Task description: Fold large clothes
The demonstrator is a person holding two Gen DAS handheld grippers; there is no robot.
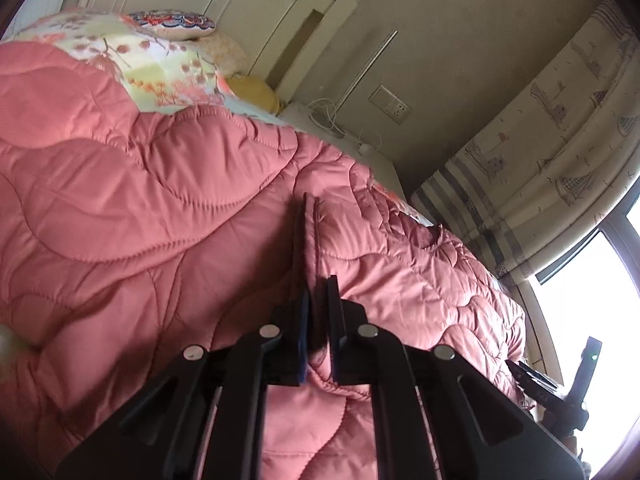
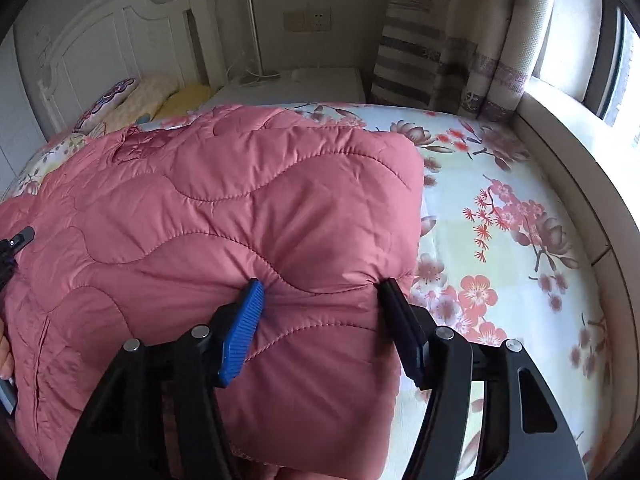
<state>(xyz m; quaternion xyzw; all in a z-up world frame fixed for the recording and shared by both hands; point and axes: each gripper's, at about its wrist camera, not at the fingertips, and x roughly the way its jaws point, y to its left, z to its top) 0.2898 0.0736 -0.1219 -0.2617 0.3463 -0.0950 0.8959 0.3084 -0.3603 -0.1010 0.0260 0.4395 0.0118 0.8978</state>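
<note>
A large pink quilted coat (image 1: 140,200) lies across the bed, filling most of the left wrist view. My left gripper (image 1: 318,248) is shut on a fold of it, with the fabric pinched between the two black fingers. In the right wrist view the same coat (image 2: 240,200) forms a puffy folded bulk. My right gripper (image 2: 320,284) stands open around its near edge: the blue pad (image 2: 244,328) and the black finger (image 2: 404,332) flank a bulge of fabric without clamping it. Part of the left gripper (image 2: 16,240) shows at the far left edge.
The floral bedsheet (image 2: 500,240) lies bare to the right of the coat. Pillows (image 1: 160,68) and a white headboard (image 2: 100,52) are at the far end, next to a white nightstand (image 2: 300,88). A curtain (image 2: 460,40) and a window sill (image 2: 580,152) border the right side.
</note>
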